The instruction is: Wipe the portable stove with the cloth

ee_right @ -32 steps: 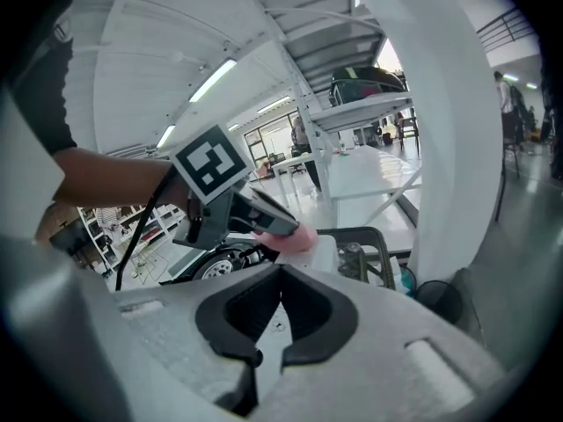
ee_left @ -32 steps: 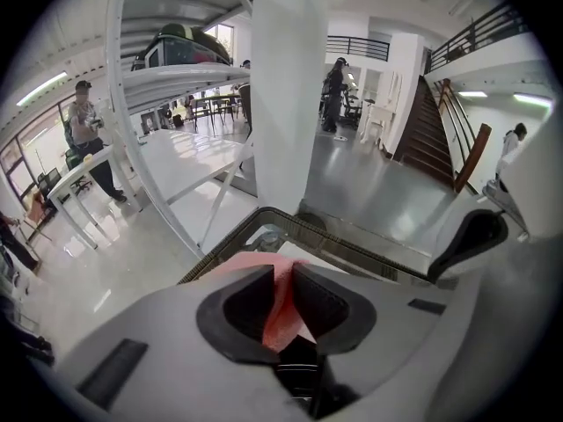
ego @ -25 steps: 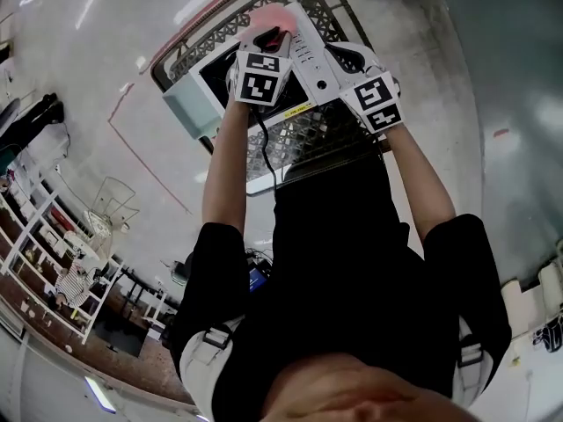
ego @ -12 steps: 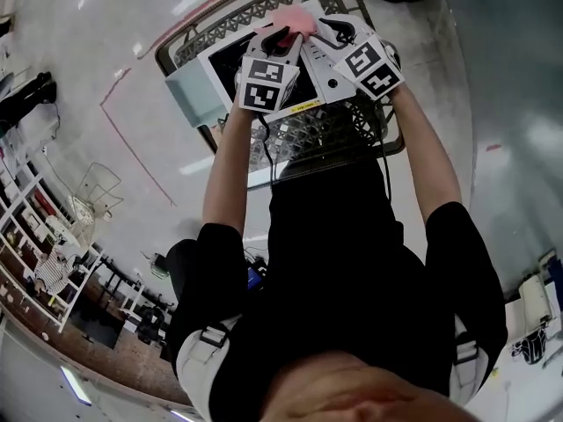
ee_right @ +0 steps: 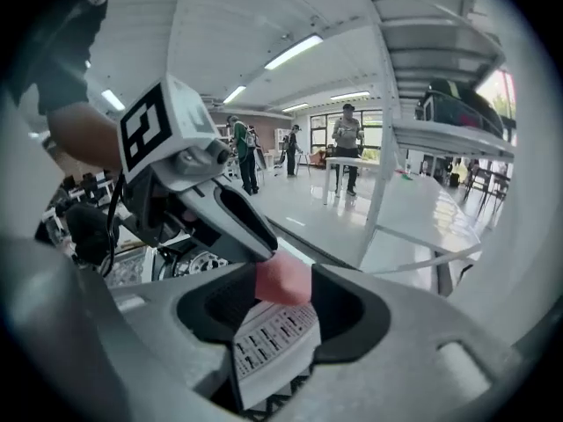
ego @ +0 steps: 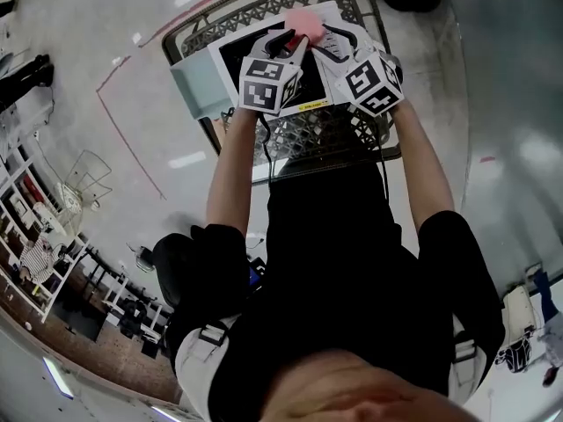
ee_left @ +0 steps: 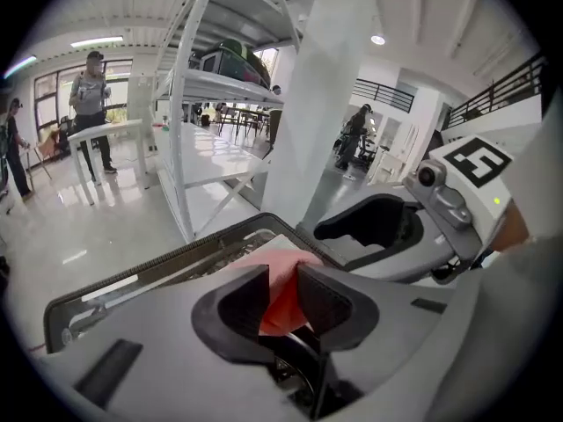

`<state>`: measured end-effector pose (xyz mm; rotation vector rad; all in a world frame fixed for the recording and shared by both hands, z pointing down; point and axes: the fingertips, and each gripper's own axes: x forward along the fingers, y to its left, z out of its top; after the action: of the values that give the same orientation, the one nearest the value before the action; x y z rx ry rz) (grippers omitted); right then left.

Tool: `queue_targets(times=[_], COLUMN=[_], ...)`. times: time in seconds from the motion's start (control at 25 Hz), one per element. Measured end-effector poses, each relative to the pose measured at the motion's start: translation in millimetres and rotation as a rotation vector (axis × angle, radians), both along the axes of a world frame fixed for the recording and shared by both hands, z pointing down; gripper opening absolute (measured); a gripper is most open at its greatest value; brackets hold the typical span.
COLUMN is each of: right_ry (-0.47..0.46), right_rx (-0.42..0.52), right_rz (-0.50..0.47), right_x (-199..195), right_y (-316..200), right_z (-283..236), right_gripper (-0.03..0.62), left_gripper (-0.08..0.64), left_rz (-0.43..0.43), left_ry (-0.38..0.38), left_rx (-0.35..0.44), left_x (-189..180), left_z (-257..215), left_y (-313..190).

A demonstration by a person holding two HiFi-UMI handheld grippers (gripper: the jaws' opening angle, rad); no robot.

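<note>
The portable stove, white with a black top, stands on a metal mesh table. A pink cloth is bunched over the stove's far right part. My left gripper is shut on the cloth, which fills the gap between its pads; its jaws have just been opening. Right beside it, my right gripper stands open; its jaws have just been opening wide, and the cloth shows just ahead of their gap, untouched. Under the right gripper lies the stove's printed label.
The mesh table reaches toward me past the stove. A pale blue-grey box sits at the stove's left end. White shelving rises behind the table, and people stand far off on the glossy floor.
My right gripper has swung left to sit beside the left one at the cloth, rolling as it went. The left gripper edged toward the stove's far side with the cloth.
</note>
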<state>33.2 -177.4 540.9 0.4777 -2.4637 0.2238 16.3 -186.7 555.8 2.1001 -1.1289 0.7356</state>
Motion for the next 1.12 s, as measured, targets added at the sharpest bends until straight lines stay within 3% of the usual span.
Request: queue_targets(times=[0.24, 0.48, 0.64, 1.12], right_ry=[0.205, 0.167, 0.14, 0.235], right_rx=[0.216, 0.236, 0.256, 0.206], right_rz=[-0.189, -0.289, -0.261, -0.175], right_x=[-5.7, -26.7, -23.5, -20.6], right_y=[4.8, 5.2, -3.0, 2.6], right_z=[29.5, 40.3, 40.5, 67.8], right_gripper=[0.218, 0.208, 0.044, 0.035], left_gripper=[0.092, 0.092, 0.092, 0.091], left_rz=[0.061, 0.081, 0.052, -0.067], left_ry=[-0.018, -0.047, -0.046, -0.13], left_rx=[-0.033, -0.041, -0.033, 0.06], left_x=[7.6, 9.2, 13.4, -22.0], left_z=[3.4, 2.8, -7.2, -27.2], left_y=[0.4, 2.9, -7.0, 46.1])
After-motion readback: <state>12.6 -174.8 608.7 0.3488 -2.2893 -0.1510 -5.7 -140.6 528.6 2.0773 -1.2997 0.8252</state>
